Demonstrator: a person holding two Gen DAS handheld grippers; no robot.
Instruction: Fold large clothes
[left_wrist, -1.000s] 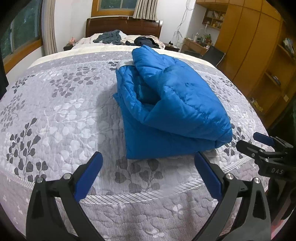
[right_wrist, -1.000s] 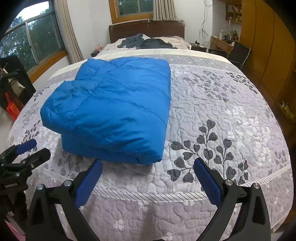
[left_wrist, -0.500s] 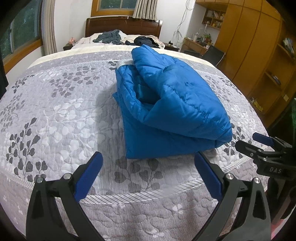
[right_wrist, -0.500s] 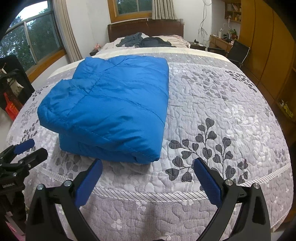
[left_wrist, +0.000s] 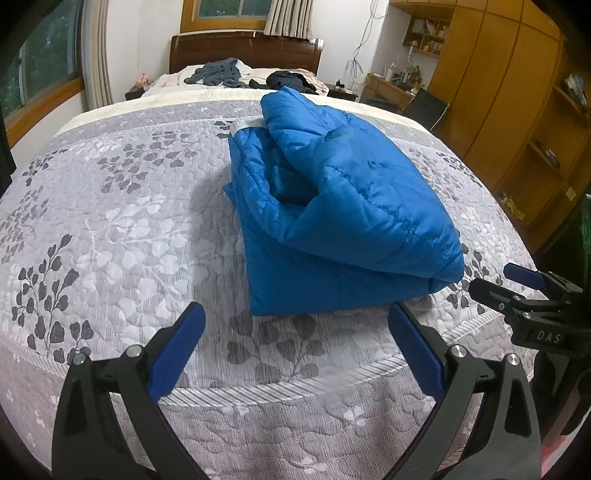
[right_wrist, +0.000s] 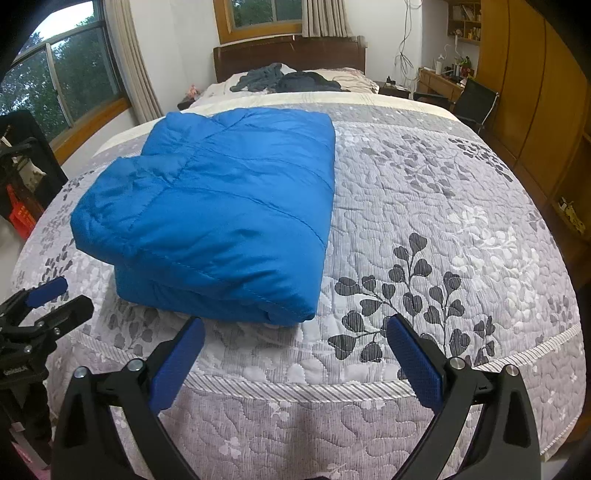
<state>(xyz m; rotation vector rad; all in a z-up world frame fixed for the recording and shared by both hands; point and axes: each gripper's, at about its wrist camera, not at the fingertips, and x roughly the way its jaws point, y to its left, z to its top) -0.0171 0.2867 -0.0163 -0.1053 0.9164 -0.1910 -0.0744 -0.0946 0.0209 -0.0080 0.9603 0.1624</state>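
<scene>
Fingers (left_wrist: 413, 343) of both grippers stood spread wide, empty, clear of the cloth.

Blue padded jacket (right_wrist: 221, 214) lay folded in a thick bundle on the bed (right_wrist: 461, 229), near its foot edge. Left gripper (left_wrist: 295, 339) and right gripper (right_wrist: 295, 343) hung at that edge, side by side. Bundle's long axis ran away from them toward the headboard (left_wrist: 243, 48); it sat ahead-right of the left, ahead-left of the right, near corner just beyond the right's fingers. Fold judged essentially finished.

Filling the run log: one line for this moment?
blue jacket: folded on bed | left claw: open, empty | right claw: open, empty
</scene>
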